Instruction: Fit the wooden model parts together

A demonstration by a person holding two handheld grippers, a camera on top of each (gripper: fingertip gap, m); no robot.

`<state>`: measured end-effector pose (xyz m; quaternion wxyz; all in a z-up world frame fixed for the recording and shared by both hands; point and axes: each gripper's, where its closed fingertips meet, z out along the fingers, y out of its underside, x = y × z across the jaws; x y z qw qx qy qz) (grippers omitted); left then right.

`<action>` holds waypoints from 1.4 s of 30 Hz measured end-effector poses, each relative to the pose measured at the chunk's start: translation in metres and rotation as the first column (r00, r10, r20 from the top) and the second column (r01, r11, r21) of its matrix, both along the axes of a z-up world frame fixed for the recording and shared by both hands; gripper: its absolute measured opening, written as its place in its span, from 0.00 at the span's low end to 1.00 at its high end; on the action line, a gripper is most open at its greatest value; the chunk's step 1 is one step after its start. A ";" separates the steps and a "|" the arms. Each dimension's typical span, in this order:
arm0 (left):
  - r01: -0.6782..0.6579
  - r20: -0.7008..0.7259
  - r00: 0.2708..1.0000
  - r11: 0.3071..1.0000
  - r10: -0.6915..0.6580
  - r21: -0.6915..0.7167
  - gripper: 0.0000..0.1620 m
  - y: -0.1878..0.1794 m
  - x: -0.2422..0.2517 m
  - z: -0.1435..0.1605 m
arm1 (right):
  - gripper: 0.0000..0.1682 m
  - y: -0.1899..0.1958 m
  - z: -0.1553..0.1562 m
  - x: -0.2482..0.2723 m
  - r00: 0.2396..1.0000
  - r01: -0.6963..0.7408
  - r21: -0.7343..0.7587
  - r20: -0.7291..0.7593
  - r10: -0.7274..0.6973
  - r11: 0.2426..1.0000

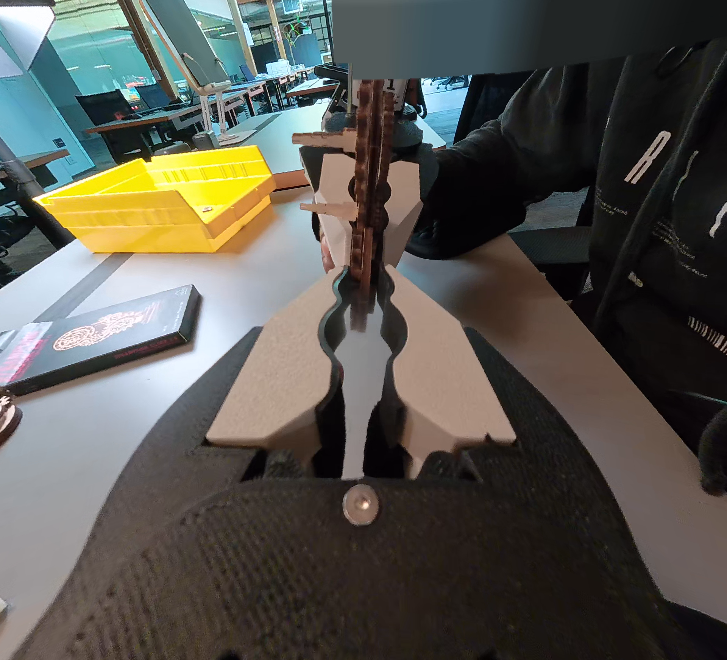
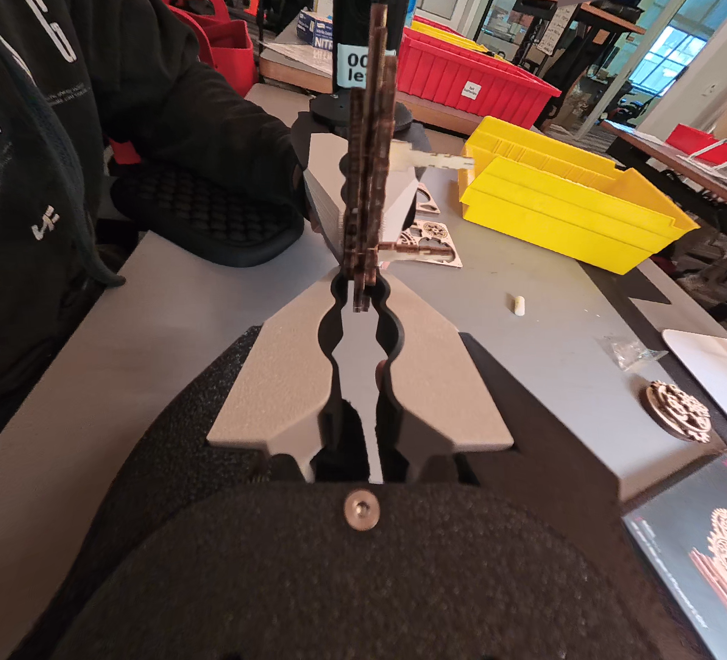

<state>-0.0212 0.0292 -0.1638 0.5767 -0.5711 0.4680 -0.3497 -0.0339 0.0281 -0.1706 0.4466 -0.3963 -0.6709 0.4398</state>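
A stack of dark laser-cut wooden model plates [image 1: 365,185] stands edge-on between both grippers, held above the grey table [image 1: 196,425]. Two pale wooden pegs [image 1: 319,138] stick out sideways from it. My left gripper [image 1: 362,279] is shut on the near lower edge of the plates. My right gripper [image 2: 360,281] is shut on the same stack [image 2: 369,169] from the opposite side. Each gripper also shows facing the other: the right gripper's fingers [image 1: 334,185] in the left wrist view, the left gripper's fingers [image 2: 322,169] in the right wrist view. The pegs [image 2: 432,161] point right there.
A yellow bin [image 1: 157,200] [image 2: 550,200] stands on the table. A black box [image 1: 98,334], a cut-out wooden sheet [image 2: 432,232], a round gear part [image 2: 676,413], a small white cylinder [image 2: 518,305] and a plastic bag [image 2: 629,354] lie around. Red bins [image 2: 472,83] stand behind. A person in a black hoodie [image 1: 649,208] sits close. My two grippers' fingertips are within a few centimetres of each other. The small white cylinder [image 2: 518,305] is about equally far from each gripper, around 25 cm.
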 end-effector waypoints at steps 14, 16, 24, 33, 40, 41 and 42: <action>-0.014 0.121 0.992 0.978 0.041 -0.209 0.07 0.016 -0.010 0.001 | 0.07 0.018 0.002 -0.005 0.999 0.017 -0.281 -0.022 -0.024 0.960; -0.001 0.175 0.983 0.961 0.051 -0.275 0.06 0.020 -0.014 0.003 | 0.08 0.024 0.001 -0.006 0.999 0.037 -0.311 -0.010 -0.043 0.950; -0.290 -0.219 0.878 0.837 0.426 0.464 0.06 0.041 -0.028 -0.011 | 0.22 0.045 -0.016 0.013 0.992 0.095 -0.346 0.115 -0.058 0.933; -0.095 -0.334 0.652 0.510 0.681 0.855 0.06 0.047 -0.030 -0.020 | 0.35 0.024 -0.021 0.024 0.973 -0.050 -0.554 0.161 0.166 0.831; -0.028 -0.315 0.626 0.425 0.713 0.905 0.06 0.044 -0.028 -0.016 | 0.34 0.019 0.000 0.038 0.948 -0.139 -0.776 0.075 0.310 0.615; -0.019 -0.311 0.625 0.412 0.716 0.911 0.06 0.043 -0.027 -0.016 | 0.34 0.019 0.001 0.039 0.943 -0.139 -0.805 0.070 0.326 0.576; -0.009 -0.308 0.623 0.400 0.719 0.916 0.06 0.043 -0.027 -0.015 | 0.33 0.019 0.002 0.039 0.939 -0.140 -0.827 0.064 0.339 0.544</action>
